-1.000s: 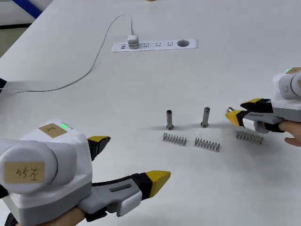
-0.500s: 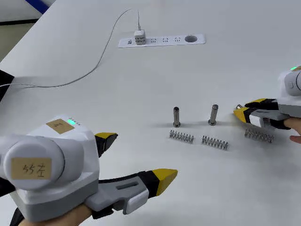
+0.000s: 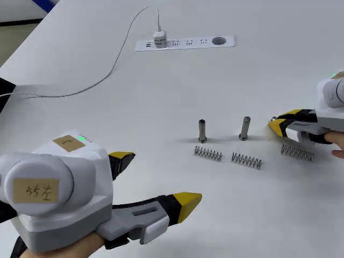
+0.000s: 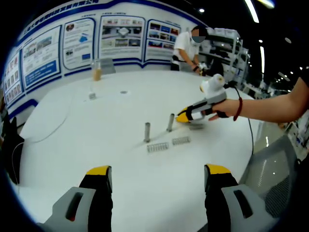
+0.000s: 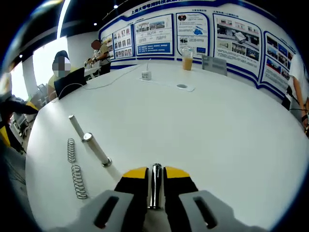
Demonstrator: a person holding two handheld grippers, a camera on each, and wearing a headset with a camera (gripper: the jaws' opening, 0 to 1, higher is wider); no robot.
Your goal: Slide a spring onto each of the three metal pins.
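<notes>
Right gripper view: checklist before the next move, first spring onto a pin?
1. Slim steel pin clamped in right tongs: ok.
2. Whether that pin still touches the white table: cannot tell.
3. Two other steel pins standing upright, bare: ok.
4. Three coiled wire springs lying loose in front of the pins, free to pick: ok.
5. Left tongs open and empty, ready for a spring: ok.
</notes>
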